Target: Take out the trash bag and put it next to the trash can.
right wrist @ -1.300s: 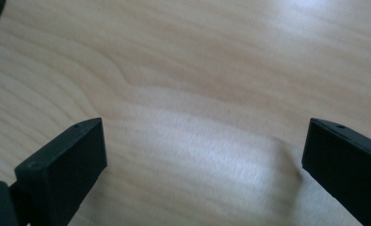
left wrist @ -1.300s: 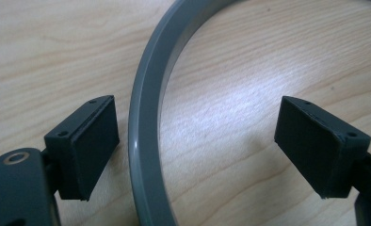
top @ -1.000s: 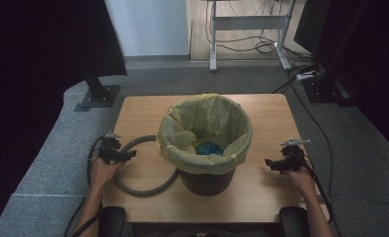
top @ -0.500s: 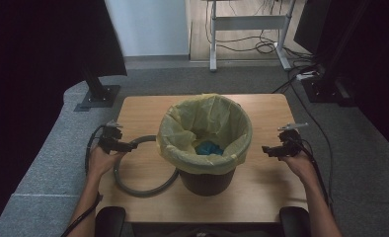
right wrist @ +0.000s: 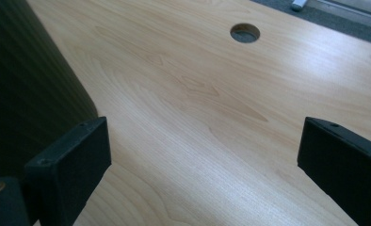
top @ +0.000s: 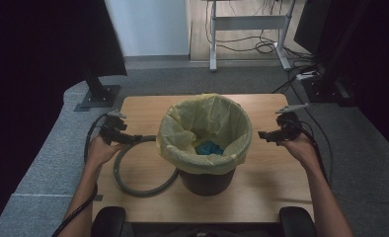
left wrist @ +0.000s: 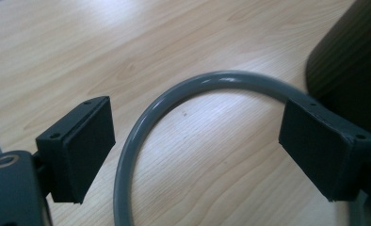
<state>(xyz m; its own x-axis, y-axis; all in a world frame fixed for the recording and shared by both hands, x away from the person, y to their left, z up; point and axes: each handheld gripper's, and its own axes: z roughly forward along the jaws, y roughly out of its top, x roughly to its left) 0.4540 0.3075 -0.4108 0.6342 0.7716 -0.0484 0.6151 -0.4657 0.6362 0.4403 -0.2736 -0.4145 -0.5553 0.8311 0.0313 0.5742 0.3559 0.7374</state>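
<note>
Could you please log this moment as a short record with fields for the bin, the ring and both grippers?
bin: dark bin at the table's middle, upright
liner: yellow bag folded over the rim
contents: something blue at the bottom
ring: grey ring flat on the table, left of the bin
left gripper: open, over the ring's far arc
right gripper: open, right of the bin, holding nothing

Ring left of bin — on table.
</note>
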